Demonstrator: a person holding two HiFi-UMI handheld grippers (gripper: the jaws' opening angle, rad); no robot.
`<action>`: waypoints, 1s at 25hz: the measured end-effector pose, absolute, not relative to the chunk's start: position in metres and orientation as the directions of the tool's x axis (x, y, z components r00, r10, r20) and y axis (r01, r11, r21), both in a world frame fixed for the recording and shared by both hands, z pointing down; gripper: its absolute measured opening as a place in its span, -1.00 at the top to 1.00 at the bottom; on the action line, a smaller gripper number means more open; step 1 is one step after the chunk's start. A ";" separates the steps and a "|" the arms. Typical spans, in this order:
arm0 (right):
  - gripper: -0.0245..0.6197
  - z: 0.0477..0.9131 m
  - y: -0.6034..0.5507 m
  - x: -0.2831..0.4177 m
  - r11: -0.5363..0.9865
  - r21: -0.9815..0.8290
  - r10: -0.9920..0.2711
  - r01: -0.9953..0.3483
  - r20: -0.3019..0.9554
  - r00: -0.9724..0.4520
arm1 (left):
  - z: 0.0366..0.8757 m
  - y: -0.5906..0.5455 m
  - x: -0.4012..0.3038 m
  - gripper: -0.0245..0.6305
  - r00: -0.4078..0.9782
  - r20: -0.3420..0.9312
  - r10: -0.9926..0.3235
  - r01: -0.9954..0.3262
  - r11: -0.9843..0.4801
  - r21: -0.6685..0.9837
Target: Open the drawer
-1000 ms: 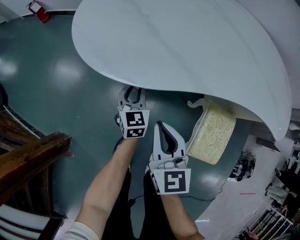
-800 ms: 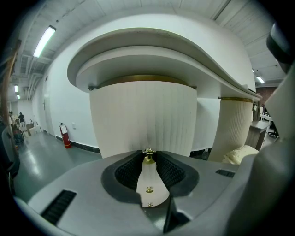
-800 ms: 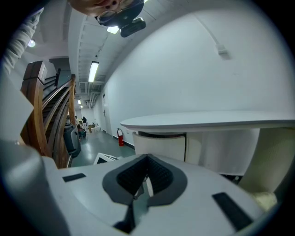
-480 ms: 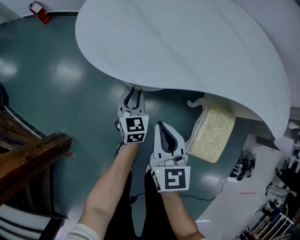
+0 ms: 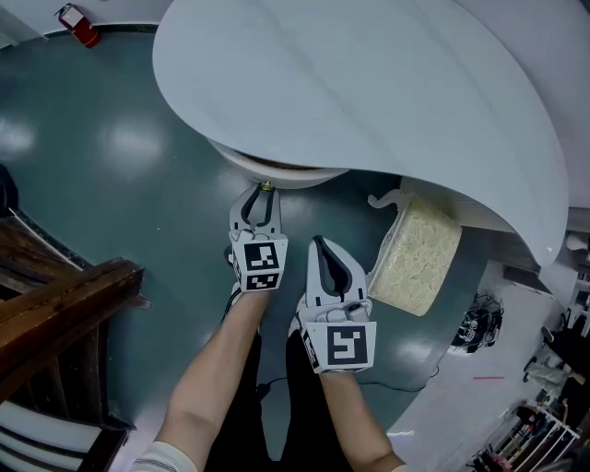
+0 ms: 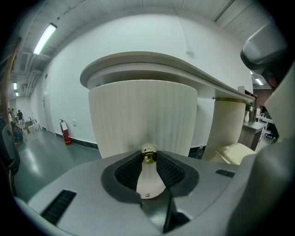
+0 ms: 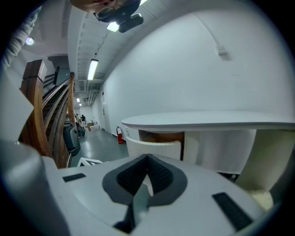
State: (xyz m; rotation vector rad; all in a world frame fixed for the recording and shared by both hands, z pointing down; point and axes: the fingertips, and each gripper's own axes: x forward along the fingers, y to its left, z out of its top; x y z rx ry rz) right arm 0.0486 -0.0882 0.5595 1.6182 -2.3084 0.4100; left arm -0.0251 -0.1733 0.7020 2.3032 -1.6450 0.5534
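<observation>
Left gripper (image 5: 262,194): jaws clamped on the brass knob (image 6: 148,155) of the curved drawer (image 6: 143,115), which stands partly out beneath the desk (image 5: 369,92) ahead. Right gripper (image 7: 147,160): jaws together, empty. Step: pulling. Next, likely a straight draw rearward.

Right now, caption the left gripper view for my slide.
Left gripper shut on the brass knob of the curved drawer front beneath a white tabletop.

On your left you see a wooden staircase (image 5: 55,309) on the glossy green floor (image 5: 120,157). Far ahead of you, a red fire extinguisher (image 5: 76,23) stands by the wall. On your right a cream, textured cushion (image 5: 417,258) lies partly under the white desk (image 5: 387,83).
</observation>
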 end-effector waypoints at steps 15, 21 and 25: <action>0.88 0.570 -0.066 0.039 0.324 -0.099 -0.838 -0.941 0.431 -0.334 | 0.702 -0.135 -0.036 0.63 0.284 0.465 -0.839 -0.950 -0.313 0.014; 0.88 0.571 -0.060 0.038 0.320 -0.110 -0.833 -0.941 0.440 -0.335 | 0.702 -0.119 -0.040 0.63 0.295 0.476 -0.829 -0.942 -0.337 -0.002; 0.88 0.573 -0.057 0.035 0.321 -0.121 -0.826 -0.939 0.450 -0.340 | 0.702 -0.109 -0.042 0.63 0.289 0.485 -0.825 -0.945 -0.326 0.008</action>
